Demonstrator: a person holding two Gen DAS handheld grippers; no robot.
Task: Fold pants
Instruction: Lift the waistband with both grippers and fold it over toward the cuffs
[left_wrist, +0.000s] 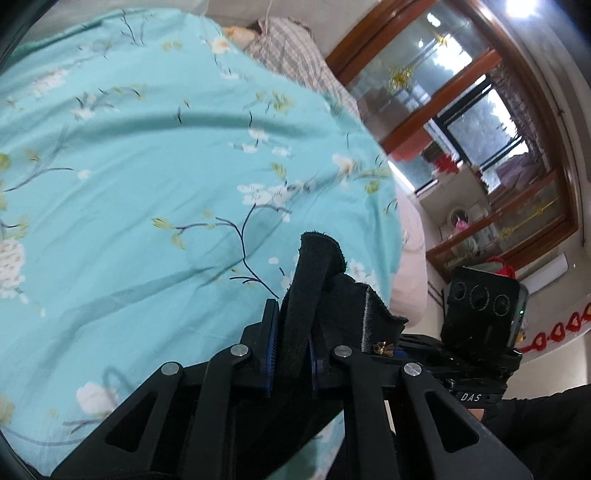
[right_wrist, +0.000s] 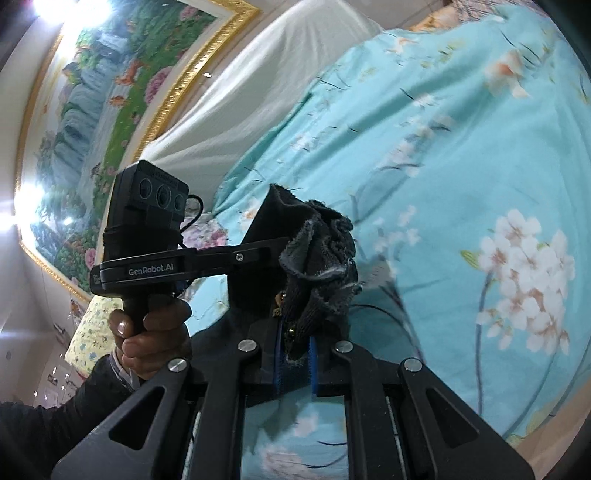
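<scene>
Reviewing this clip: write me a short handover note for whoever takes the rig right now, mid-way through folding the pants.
Left gripper: shut on a black band of the pants.
Right gripper: shut on a bunched dark edge of the pants, close beside the left gripper.
Where: the gripped parts are held up over the floral bedspread; the rest of the garment hangs out of view below.
Done: both edges gripped.
Left: no fold is visible yet. Probably lay the pants flat on the bedspread, fold, then release.
</scene>
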